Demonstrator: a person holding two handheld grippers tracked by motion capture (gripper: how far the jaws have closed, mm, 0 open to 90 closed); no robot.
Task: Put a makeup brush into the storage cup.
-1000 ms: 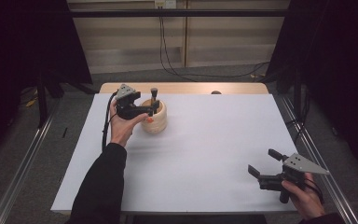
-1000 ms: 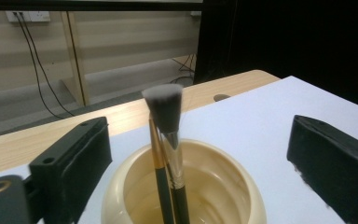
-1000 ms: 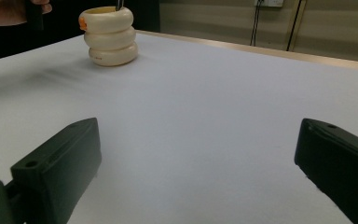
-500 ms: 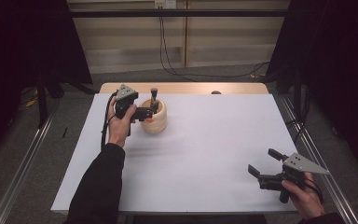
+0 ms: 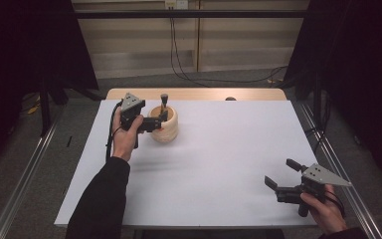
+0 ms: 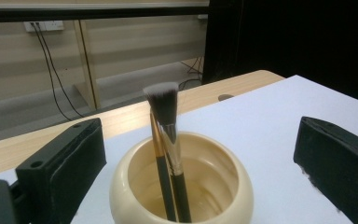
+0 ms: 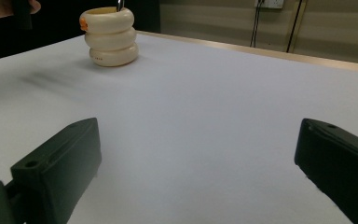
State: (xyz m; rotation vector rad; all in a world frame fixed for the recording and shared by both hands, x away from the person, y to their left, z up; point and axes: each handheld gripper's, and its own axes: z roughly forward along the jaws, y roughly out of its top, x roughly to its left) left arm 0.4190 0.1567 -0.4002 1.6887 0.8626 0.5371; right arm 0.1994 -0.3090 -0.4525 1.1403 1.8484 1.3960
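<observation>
I count two grippers, one cream ribbed pot (image 5: 164, 124) and one makeup brush (image 5: 163, 101) standing in it. My left gripper (image 5: 158, 122) is released, its jaws spread wide with the pot sitting between them, nothing clamped. My right gripper (image 5: 282, 175) is also released, jaws apart over bare white table (image 5: 229, 159), the pot well ahead of it. The left gripper view lets me look down into the pot (image 6: 182, 186) and see the brush's (image 6: 165, 140) bristles and black handle leaning against the rim. The right gripper view gives the pot's (image 7: 110, 36) stacked three-ring side instead.
</observation>
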